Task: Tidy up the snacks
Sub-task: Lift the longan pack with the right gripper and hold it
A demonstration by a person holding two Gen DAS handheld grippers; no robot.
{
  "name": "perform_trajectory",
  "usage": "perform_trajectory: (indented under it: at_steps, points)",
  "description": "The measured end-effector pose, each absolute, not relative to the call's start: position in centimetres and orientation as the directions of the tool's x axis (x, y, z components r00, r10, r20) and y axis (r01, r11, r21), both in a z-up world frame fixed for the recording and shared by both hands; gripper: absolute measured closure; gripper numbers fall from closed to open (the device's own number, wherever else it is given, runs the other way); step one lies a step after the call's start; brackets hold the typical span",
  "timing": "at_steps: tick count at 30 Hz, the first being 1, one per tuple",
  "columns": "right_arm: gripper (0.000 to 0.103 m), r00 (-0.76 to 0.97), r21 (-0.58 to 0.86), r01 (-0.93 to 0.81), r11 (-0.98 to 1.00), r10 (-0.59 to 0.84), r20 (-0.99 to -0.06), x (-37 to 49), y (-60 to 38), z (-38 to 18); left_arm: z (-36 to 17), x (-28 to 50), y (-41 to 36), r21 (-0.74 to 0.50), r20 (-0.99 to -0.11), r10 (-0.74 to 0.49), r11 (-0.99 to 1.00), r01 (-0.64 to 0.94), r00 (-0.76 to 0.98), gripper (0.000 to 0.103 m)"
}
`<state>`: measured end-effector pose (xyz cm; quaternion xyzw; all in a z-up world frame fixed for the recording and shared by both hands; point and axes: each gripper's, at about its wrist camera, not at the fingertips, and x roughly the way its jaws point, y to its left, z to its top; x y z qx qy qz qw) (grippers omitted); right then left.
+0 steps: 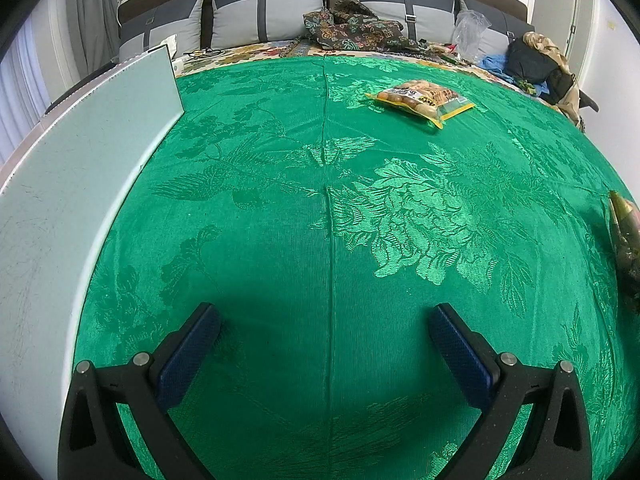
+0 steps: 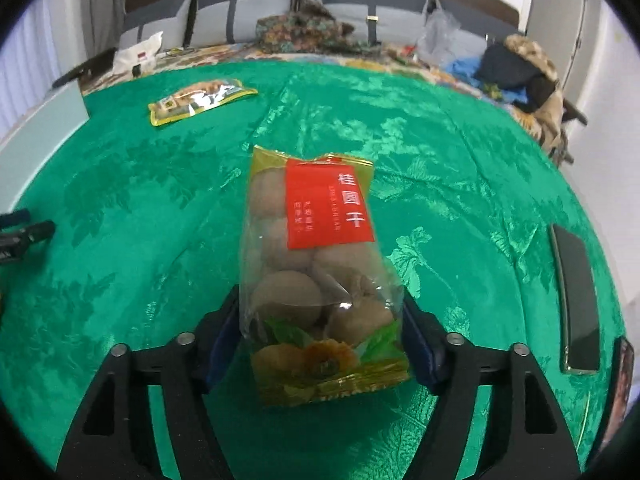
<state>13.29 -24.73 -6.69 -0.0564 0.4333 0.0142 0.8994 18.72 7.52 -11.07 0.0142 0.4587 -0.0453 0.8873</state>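
A clear bag of brown dried fruit with a red label (image 2: 320, 280) lies lengthwise on the green cloth (image 2: 120, 200). My right gripper (image 2: 320, 336) straddles its near end. The blue pads (image 2: 224, 340) stand wide at the bag's two sides and do not squeeze it. The same bag shows at the right edge of the left wrist view (image 1: 622, 232). A second, yellow-edged snack bag (image 1: 420, 100) (image 2: 200, 100) lies flat farther back. My left gripper (image 1: 324, 344) hovers open over bare cloth with nothing between its fingers. Its tip shows at the left edge of the right wrist view (image 2: 24, 232).
A pale upright board (image 1: 80, 168) borders the cloth on the left. A dark flat phone-like slab (image 2: 576, 296) lies near the right edge. Grey pillows (image 1: 264, 12), patterned fabric (image 1: 352, 28), a plastic bag and piled clothes (image 1: 536, 64) line the far side.
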Motion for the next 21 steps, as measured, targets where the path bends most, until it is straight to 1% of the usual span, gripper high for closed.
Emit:
perform_trajectory:
  at_steps: [1,2,6,9,21]
  points:
    - [0.023,0.616,-0.119,-0.071,0.990,-0.050,-0.786,13.5,-24.4,-7.2,-11.1,18.7,7.5,-0.016,-0.815,-0.067,0.995,0.093,0.575,0.000]
    - [0.022,0.633,-0.111,-0.067,0.992,-0.044,-0.773,13.4,-24.5,-7.2,-11.0,18.7,7.5,-0.016,-0.815,-0.067,0.995,0.093,0.575,0.000]
    - [0.020,0.606,0.023,-0.045,0.999,0.045,-0.794,13.6,-26.9,-7.1,-11.3,18.7,7.6,-0.016,-0.816,-0.067,0.996,0.093,0.575,0.000]
    - [0.020,0.605,-0.005,-0.039,0.999,0.019,-0.796,13.4,-26.7,-7.2,-11.2,18.7,7.5,-0.016,-0.816,-0.067,0.996,0.093,0.575,0.000]
    - [0.019,0.604,0.002,-0.038,0.999,0.024,-0.797,13.2,-26.8,-7.1,-11.2,18.7,7.5,-0.016,-0.816,-0.067,0.996,0.093,0.574,0.000]
